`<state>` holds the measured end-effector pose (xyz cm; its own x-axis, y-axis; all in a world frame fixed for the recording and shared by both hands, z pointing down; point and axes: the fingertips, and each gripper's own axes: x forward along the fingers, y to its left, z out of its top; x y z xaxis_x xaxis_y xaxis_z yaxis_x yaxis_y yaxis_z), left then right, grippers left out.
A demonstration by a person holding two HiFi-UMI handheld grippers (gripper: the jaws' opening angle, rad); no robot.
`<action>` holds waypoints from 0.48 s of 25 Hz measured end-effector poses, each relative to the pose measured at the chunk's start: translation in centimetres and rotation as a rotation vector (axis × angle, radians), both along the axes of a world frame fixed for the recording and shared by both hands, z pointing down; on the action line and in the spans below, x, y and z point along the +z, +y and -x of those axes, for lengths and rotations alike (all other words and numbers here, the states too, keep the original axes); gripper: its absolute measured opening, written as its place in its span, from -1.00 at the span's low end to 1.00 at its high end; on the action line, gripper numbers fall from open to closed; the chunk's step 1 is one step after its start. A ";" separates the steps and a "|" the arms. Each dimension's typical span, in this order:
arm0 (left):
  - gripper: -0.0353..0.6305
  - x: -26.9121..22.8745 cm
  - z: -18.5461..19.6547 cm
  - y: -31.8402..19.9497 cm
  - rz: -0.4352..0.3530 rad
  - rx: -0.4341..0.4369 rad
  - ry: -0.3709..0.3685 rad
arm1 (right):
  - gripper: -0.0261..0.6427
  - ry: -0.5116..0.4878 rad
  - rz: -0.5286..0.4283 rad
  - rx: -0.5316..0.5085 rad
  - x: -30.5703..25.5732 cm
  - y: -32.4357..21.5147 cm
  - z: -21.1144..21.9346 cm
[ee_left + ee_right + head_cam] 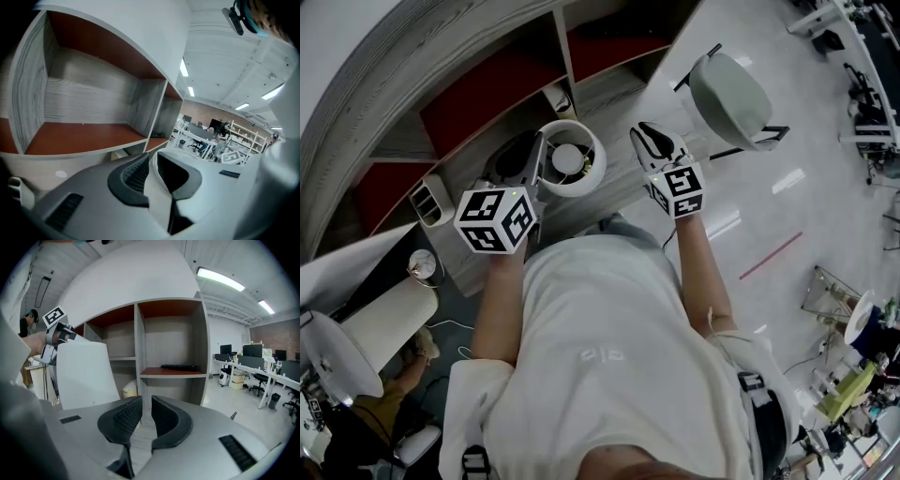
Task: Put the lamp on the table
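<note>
Where the fingers [133, 176] of the left gripper [540, 156] come together, they pinch a pale strip that is the thin wall of a white drum-shaped lamp [592, 174]. From the head view the grip sits on the left rim of the shade, whose open top faces upward, with a round fitting showing inside. The right gripper view shows the same lamp [84, 376] off to its left, up in the air, with the left gripper's marker cube [54, 315] above it.

The right gripper [654, 141] hangs just right of the lamp without touching it. Its fingers [123, 416] are a narrow gap apart and hold nothing.

Beyond both grippers stands a curved grey wood-grain shelf unit with red-brown inner panels [478, 105]; the lamp is in front of it. A flat black keyboard [180, 367] lies on one of its shelves. To the right, a grey office chair [727, 94] stands on the glossy pale floor [769, 220].
</note>
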<state>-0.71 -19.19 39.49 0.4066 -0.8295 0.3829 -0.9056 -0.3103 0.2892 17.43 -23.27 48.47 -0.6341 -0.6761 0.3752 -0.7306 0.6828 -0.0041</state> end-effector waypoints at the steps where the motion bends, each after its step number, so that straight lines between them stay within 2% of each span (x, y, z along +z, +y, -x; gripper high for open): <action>1: -0.68 -0.1 0.0 0.1 -0.012 0.007 0.031 | -0.67 -0.015 0.002 0.007 -0.3 0.0 0.0; 5: -0.67 -0.5 0.3 0.2 -0.048 0.025 0.151 | -0.72 -0.063 0.003 0.008 -1.7 -0.1 0.3; 12: -0.63 -3.0 1.8 0.8 -0.181 0.029 0.219 | -0.76 -0.096 -0.034 -0.008 -5.0 0.1 1.8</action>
<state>-2.52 -18.39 36.53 0.4877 -0.8632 0.1304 -0.8177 -0.3993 0.4147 15.65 -23.18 43.50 -0.6716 -0.6819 0.2898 -0.7222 0.6899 -0.0502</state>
